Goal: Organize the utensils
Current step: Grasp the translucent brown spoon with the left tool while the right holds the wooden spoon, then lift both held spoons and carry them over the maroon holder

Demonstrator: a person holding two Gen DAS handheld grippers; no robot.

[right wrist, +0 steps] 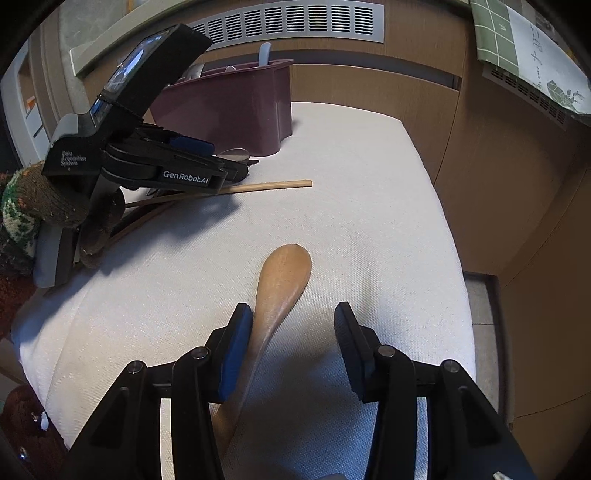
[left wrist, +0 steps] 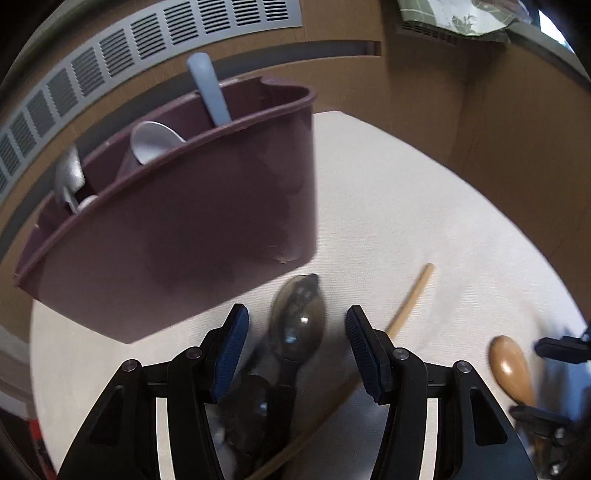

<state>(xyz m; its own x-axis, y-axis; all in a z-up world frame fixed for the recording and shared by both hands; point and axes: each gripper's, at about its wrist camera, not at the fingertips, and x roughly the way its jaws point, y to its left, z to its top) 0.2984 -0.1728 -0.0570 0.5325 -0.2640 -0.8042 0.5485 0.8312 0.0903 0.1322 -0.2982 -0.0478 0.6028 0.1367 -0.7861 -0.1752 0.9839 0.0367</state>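
Observation:
A maroon utensil caddy (left wrist: 177,236) stands on the white cloth (left wrist: 406,221). A pale blue handle (left wrist: 208,88), a white spoon (left wrist: 151,142) and a silver spoon (left wrist: 68,173) stand in it. My left gripper (left wrist: 299,350) is open just in front of the caddy, over dark see-through plastic spoons (left wrist: 299,317) that lie between its fingers untouched. My right gripper (right wrist: 293,350) is open around a wooden spoon (right wrist: 284,273) lying on the cloth. The spoon's handle runs close beside the left pad (right wrist: 234,354), and the right pad stands well apart from it.
A wooden chopstick (right wrist: 273,185) lies across the cloth between the two grippers, with more dark sticks under the left gripper (right wrist: 236,166). A hand in a knitted sleeve (right wrist: 40,199) holds that gripper. Wooden panels and a vent grille (right wrist: 288,22) rise behind the table.

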